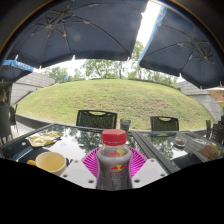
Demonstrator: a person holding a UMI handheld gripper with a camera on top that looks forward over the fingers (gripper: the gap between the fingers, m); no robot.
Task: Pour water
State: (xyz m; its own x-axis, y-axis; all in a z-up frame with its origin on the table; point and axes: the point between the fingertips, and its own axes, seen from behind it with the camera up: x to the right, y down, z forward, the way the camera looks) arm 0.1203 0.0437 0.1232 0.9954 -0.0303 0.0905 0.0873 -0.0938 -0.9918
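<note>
The gripper [114, 163] is clenched on a clear plastic bottle [114, 157] with a red cap [114, 137], its pink pads [92, 162] pressing the bottle's sides so that it stands upright between the fingers above the near edge of a glossy glass-topped table [70, 140]. On the table to the left sits a yellow bowl [50, 160], and at the far side stand two dark chairs [96, 119], with a grassy slope [110, 100] beyond and two dark patio umbrellas [75, 30] overhead.
</note>
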